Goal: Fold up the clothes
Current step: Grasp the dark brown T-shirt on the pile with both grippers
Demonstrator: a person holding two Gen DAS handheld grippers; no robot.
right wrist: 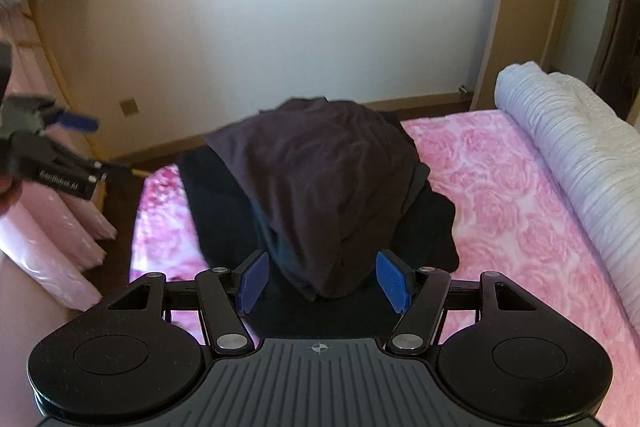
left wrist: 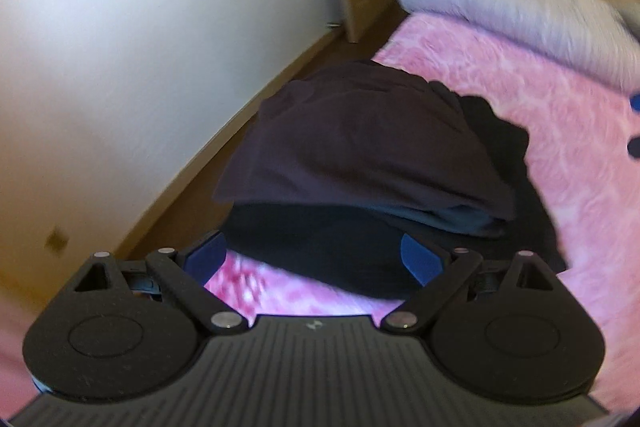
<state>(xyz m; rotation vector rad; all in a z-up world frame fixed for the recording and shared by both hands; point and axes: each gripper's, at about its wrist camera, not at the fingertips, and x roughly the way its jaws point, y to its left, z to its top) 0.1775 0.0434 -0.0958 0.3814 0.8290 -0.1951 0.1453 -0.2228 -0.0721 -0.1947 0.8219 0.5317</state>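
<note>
Left gripper [left wrist: 316, 257]: black jaws with blue pads spread wide, nothing between them, touching nothing; it hangs over the near edge of the clothes, angled downward. Right gripper [right wrist: 320, 277]: jaws also spread wide, blue pads either side of the near tip of the pile in view, no contact that can be confirmed, nothing held; also tilted down toward the bed.

Task item: dark purple-brown soft cotton garment [left wrist: 360, 139], folded into a rounded, lumpy slab, lying on top of a dull blue-grey folded layer [left wrist: 452, 219] and a flat black cloth [left wrist: 320, 251] spread beneath. The stack sits on the bed with the pink rose-print fleece cover [left wrist: 540, 131], near its edge by the wooden floor [left wrist: 224, 123].

Pale grey ribbed rolled blanket [right wrist: 560, 147] lies along the far side of the bed, well apart from the pile. In the right wrist view the left gripper shows at the left margin, blurred, held off the bed.
</note>
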